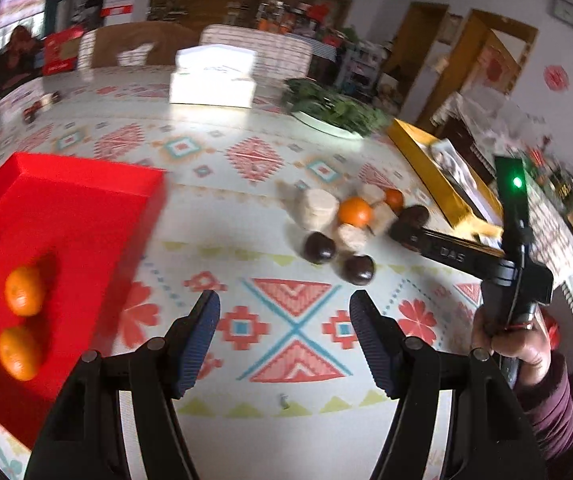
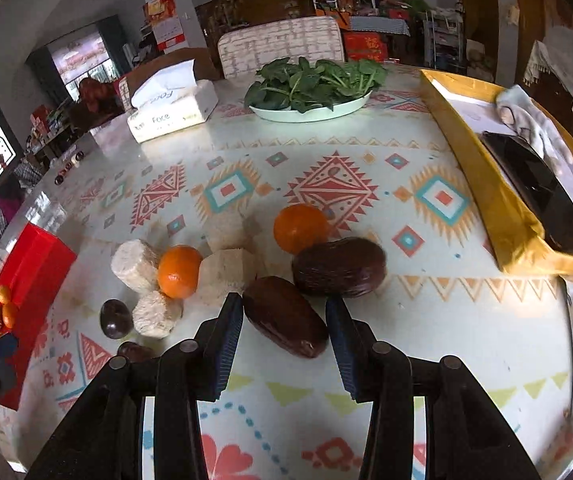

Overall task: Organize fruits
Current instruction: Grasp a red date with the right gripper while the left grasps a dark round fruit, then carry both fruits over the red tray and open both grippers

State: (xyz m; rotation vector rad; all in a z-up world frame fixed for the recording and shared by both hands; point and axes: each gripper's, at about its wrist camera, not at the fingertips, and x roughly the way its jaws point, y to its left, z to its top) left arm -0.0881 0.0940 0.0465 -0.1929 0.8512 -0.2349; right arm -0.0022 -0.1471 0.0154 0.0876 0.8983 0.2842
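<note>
1. Left gripper [image 1: 285,312]: jaws spread wide, holding nothing, above the patterned desk [image 1: 294,168] between the red tray and the loose fruit.
2. Right gripper [image 2: 284,312]: jaws apart, a dark brown date [image 2: 284,326] lying on the desk between the fingertips; whether the pads touch it cannot be told.
3. Red tray [image 1: 78,200]: at the desk's left side, holding three oranges [image 1: 24,290].
4. Loose pile, mid-desk: a second date [image 2: 338,266] just behind the first; two oranges [image 2: 178,270] [image 2: 300,227]; pale cut cylinders [image 2: 134,266] and blocks [image 2: 228,274] touching the nearer orange; two small dark round fruits [image 2: 115,318] at the pile's left edge.
5. Plate of green leaves [image 2: 310,110]: far side of the desk.
6. Tissue box [image 2: 172,114]: left of the plate.
7. Yellow box [image 2: 482,168]: right edge, holding a black object [image 2: 534,192].
</note>
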